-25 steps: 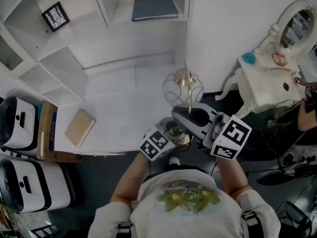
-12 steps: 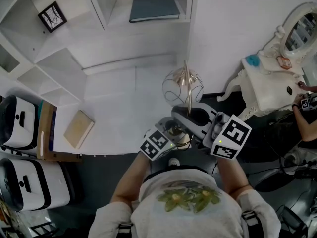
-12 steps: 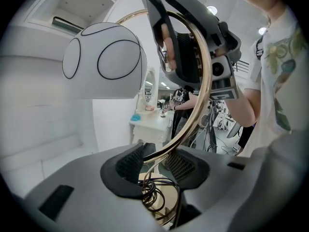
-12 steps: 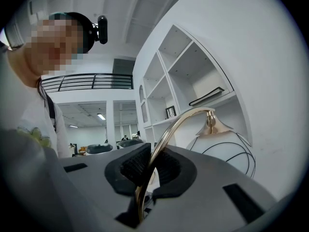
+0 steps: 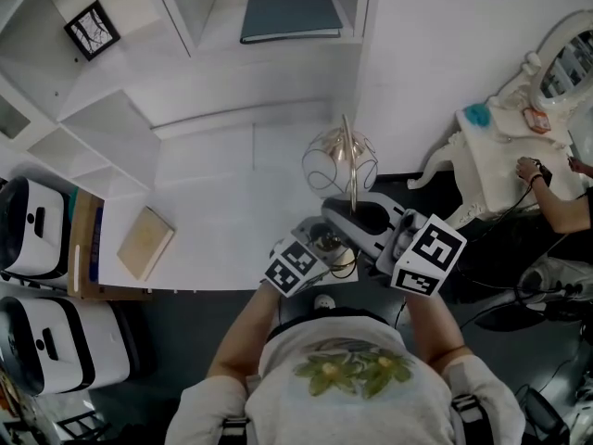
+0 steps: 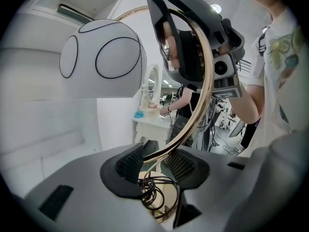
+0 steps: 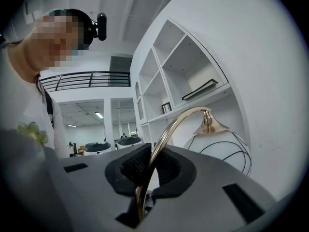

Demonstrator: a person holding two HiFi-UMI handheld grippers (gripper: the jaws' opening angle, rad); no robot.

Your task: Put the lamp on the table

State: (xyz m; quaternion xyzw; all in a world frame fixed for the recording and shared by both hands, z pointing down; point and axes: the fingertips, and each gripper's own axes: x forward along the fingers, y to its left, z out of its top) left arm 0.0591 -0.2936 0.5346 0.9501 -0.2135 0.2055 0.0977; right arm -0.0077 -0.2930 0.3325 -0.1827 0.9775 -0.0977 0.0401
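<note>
The lamp has a white globe shade (image 5: pixel 340 165) (image 6: pixel 104 62) with black rings, an arched gold stem (image 5: pixel 352 185) (image 7: pixel 166 129) and a gold base (image 5: pixel 339 263) with a coiled cord (image 6: pixel 155 195). It hangs over the near right corner of the white table (image 5: pixel 213 221). My left gripper (image 5: pixel 324 246) (image 6: pixel 154 166) grips the lamp low down, where the stem meets the base. From the right, my right gripper (image 5: pixel 345 213) (image 7: pixel 150 166) is shut on the stem higher up and points level.
A wooden board (image 5: pixel 146 241) lies on the table's left part. White shelves behind hold a dark blue book (image 5: pixel 289 12) and a small frame (image 5: pixel 91 31). White headsets (image 5: pixel 37 230) sit at the left. At the right, a person's hand (image 5: pixel 530 169) rests on a white dressing table (image 5: pixel 491 160).
Both grippers keep their hold and the lamp has shifted only slightly. At the right, a person's arm has reached onto the dressing table.
</note>
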